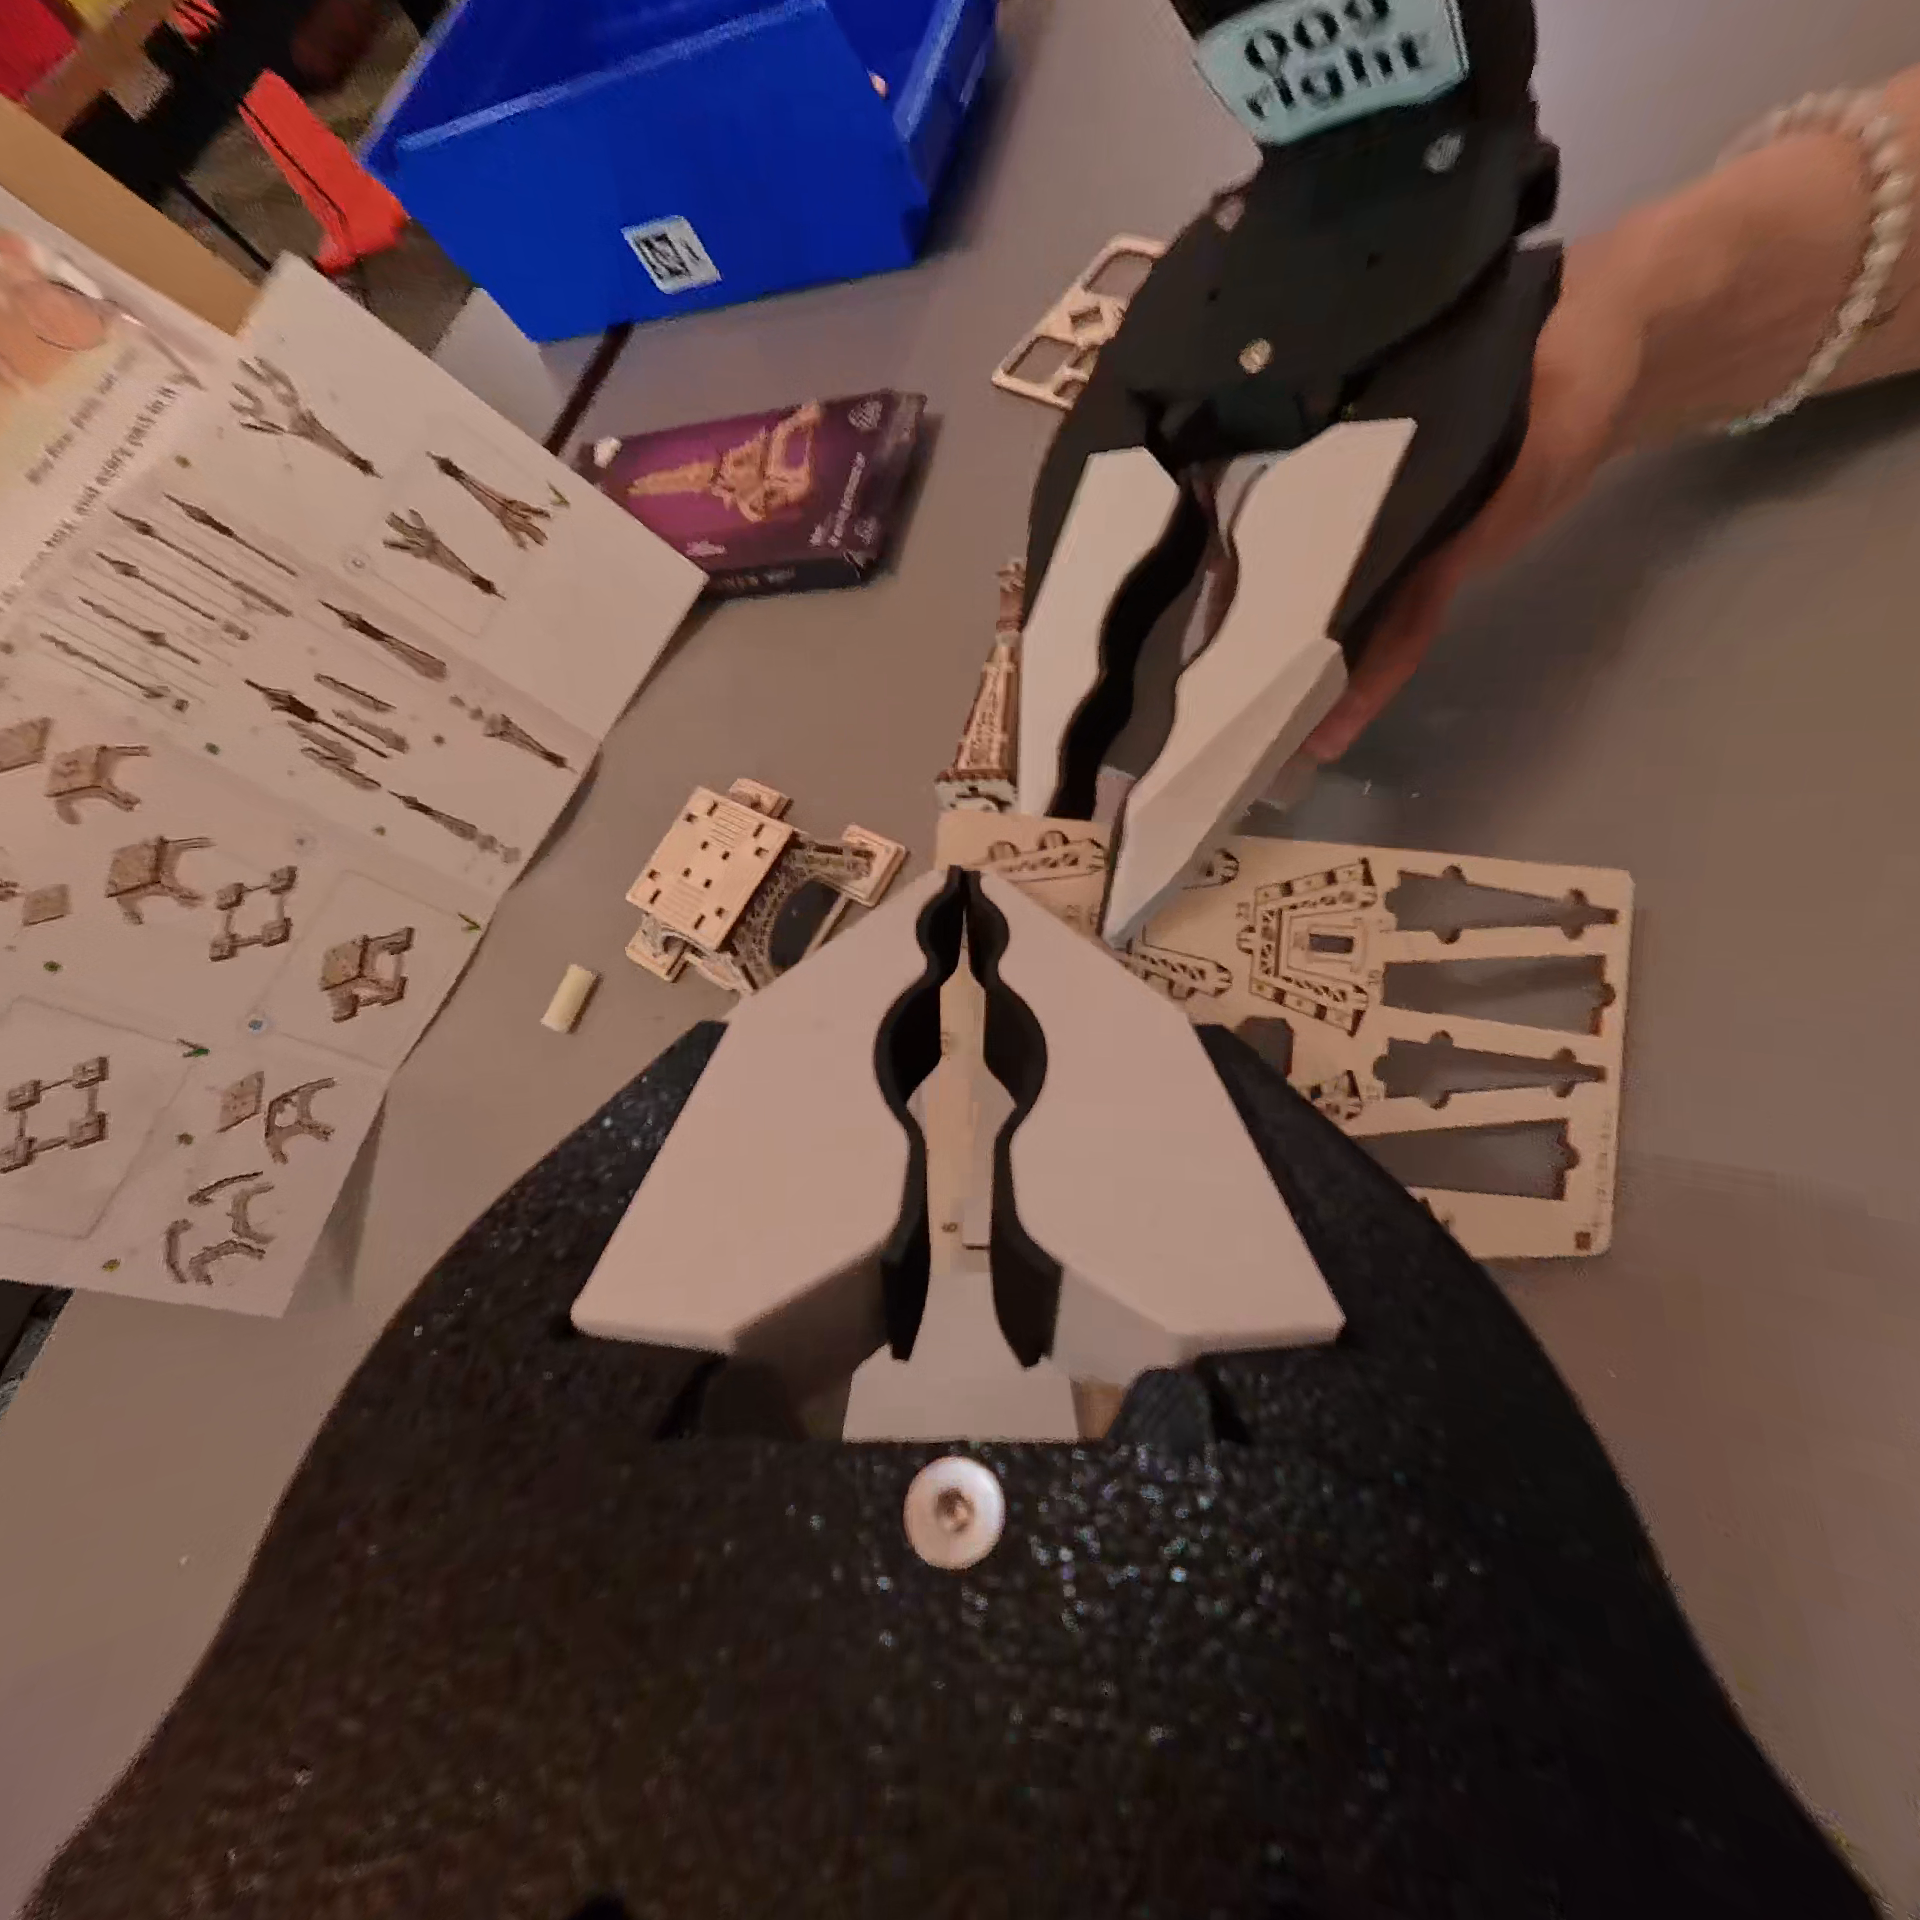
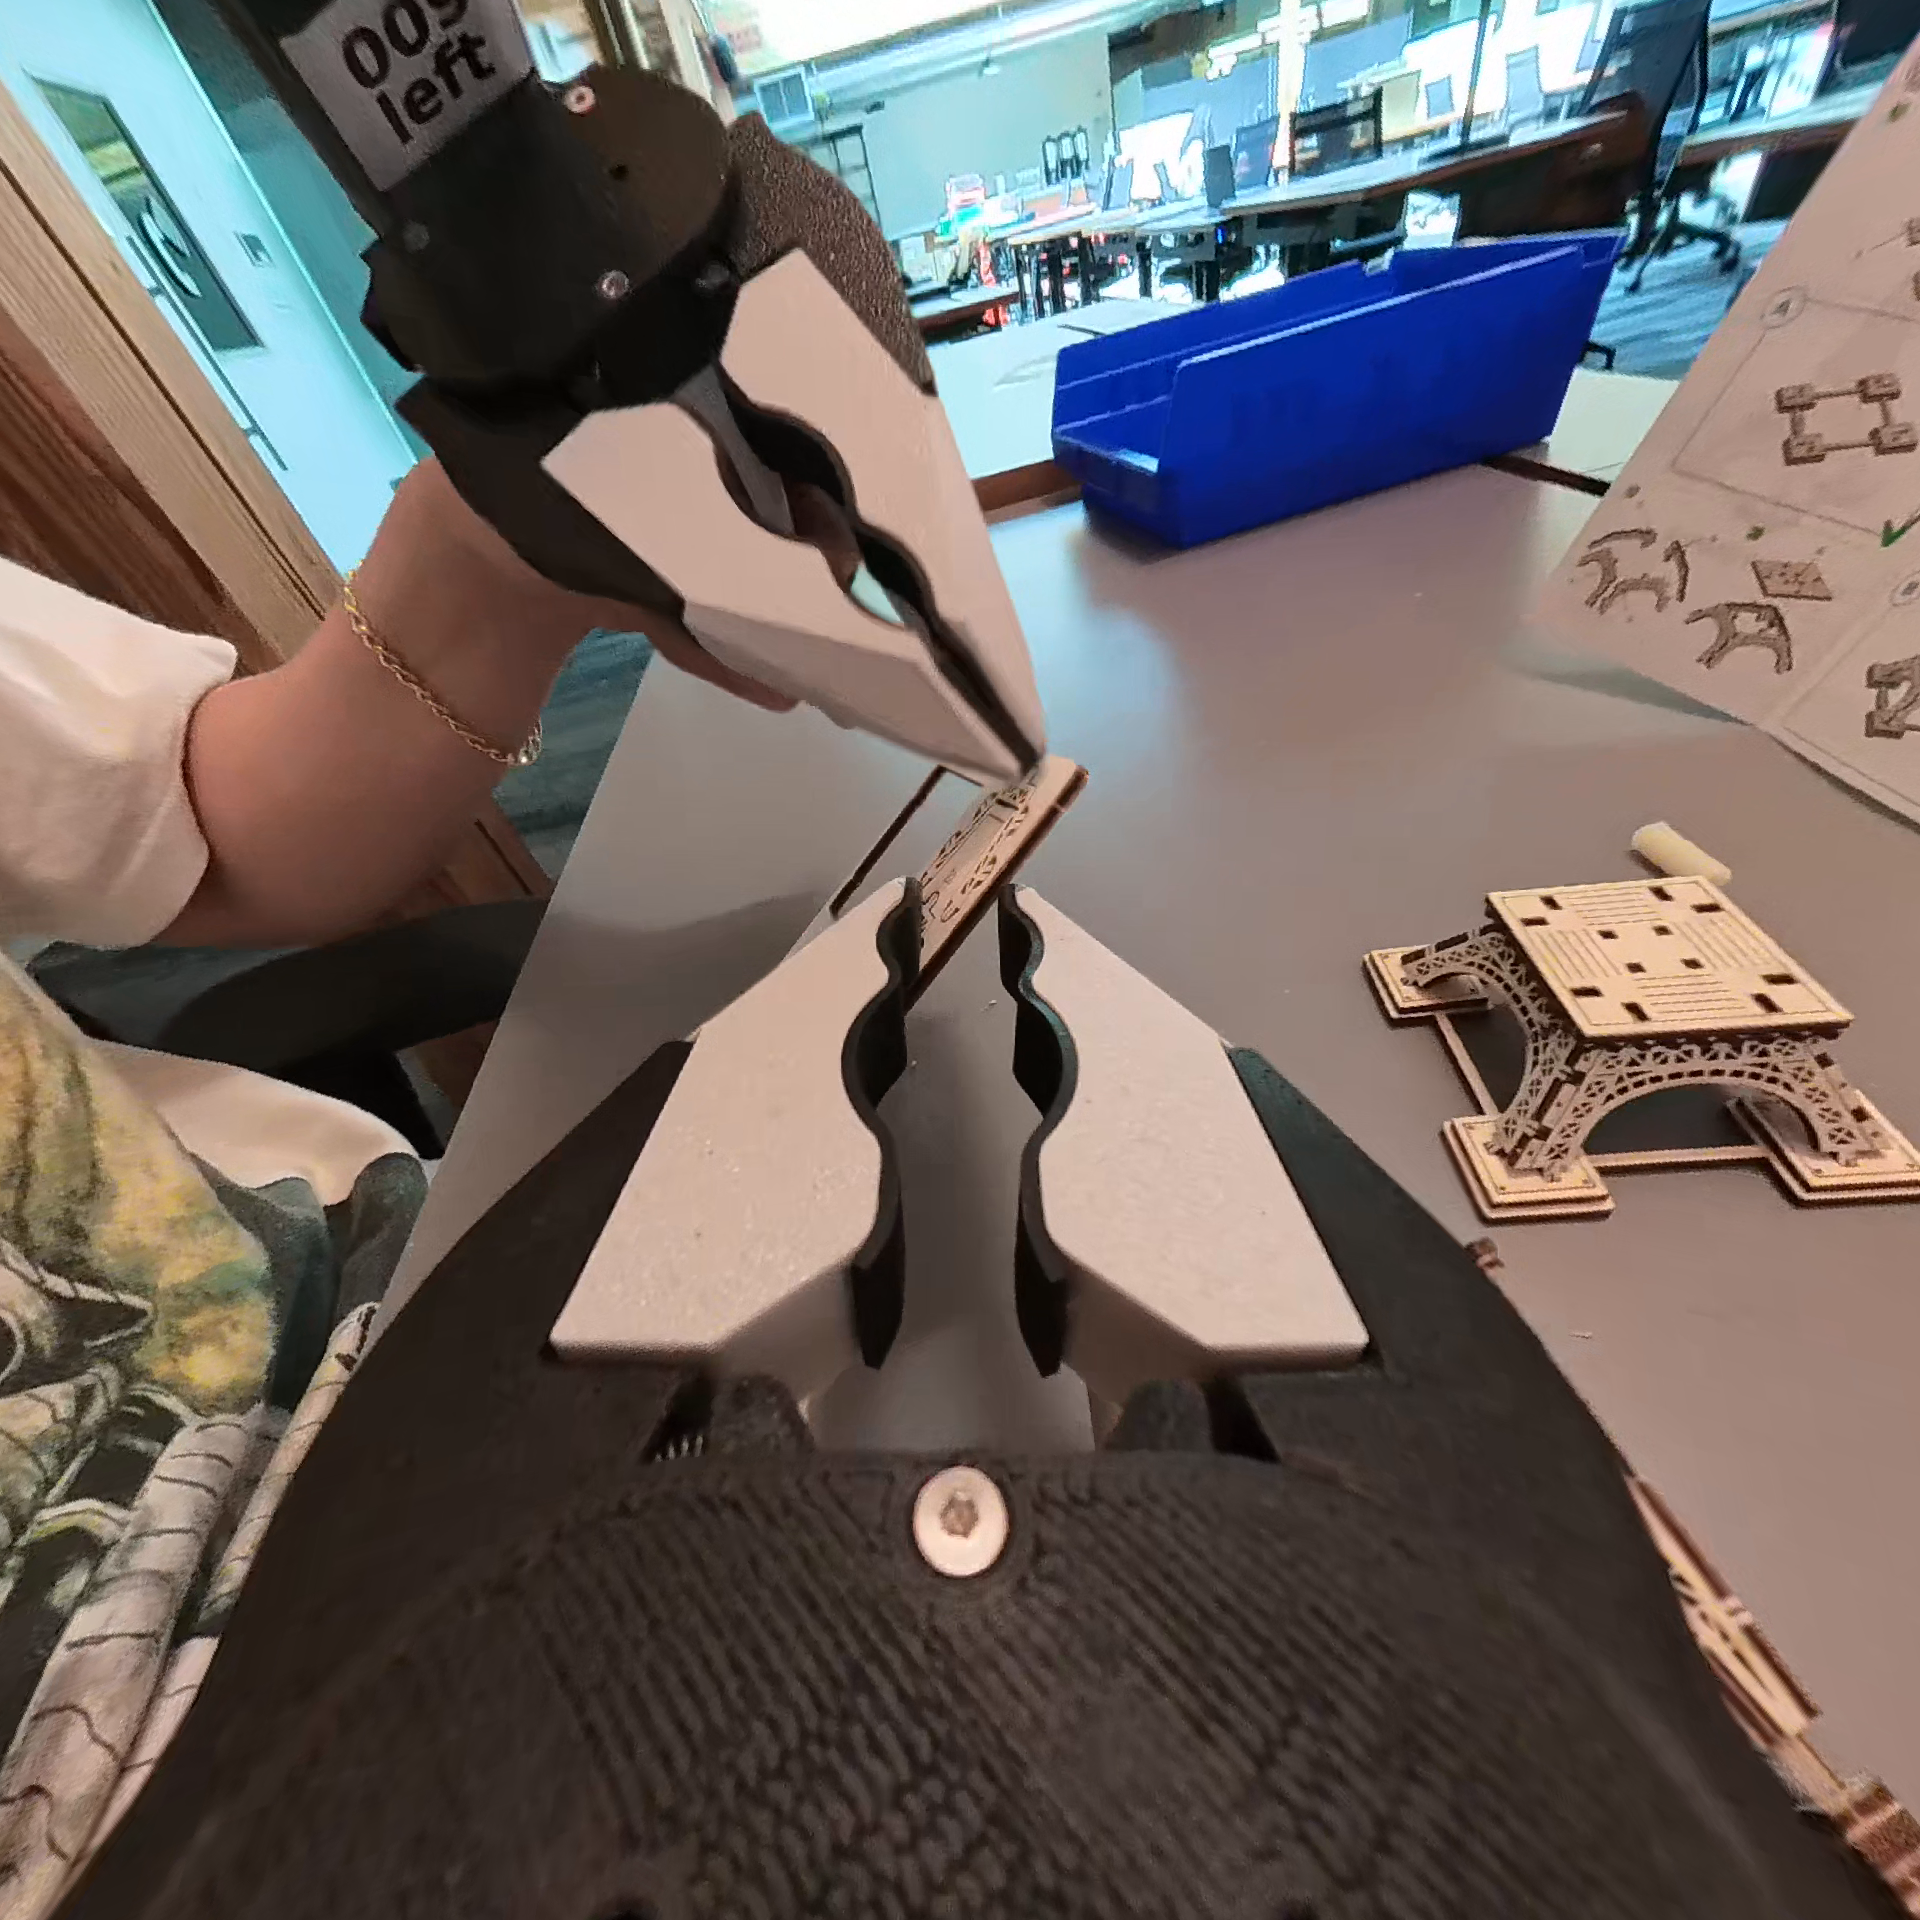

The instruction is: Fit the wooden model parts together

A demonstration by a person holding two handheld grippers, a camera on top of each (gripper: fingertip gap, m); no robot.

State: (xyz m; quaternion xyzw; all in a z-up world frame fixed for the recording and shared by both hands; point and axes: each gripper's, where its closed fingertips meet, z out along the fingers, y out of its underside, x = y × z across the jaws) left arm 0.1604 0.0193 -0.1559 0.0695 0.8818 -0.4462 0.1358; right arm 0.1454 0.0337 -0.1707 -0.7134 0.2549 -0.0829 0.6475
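Note:
A thin wooden parts sheet [image 1: 1455, 1039] with several cut-out holes is lifted at one end. My left gripper [image 1: 961, 883] is shut on its near edge; it also shows in the right wrist view [image 2: 1023, 764], pinching the tilted sheet [image 2: 997, 842]. My right gripper [image 2: 958, 894] is open, with the sheet's edge between its jaws and against the left finger. It reaches in from above in the left wrist view [image 1: 1086, 868]. The assembled tower base [image 2: 1652, 1029] stands on the table to the right, also visible in the left wrist view [image 1: 748, 894].
A tower spire part [image 1: 992, 707] lies behind the right gripper. An instruction sheet [image 1: 260, 727], a purple box [image 1: 769, 488], a blue bin [image 1: 675, 156], a small white stick [image 1: 569, 997] and an emptied wooden frame [image 1: 1081, 322] lie on the grey table [image 1: 1662, 727]. Both grippers' tips are close together, under 4 cm apart.

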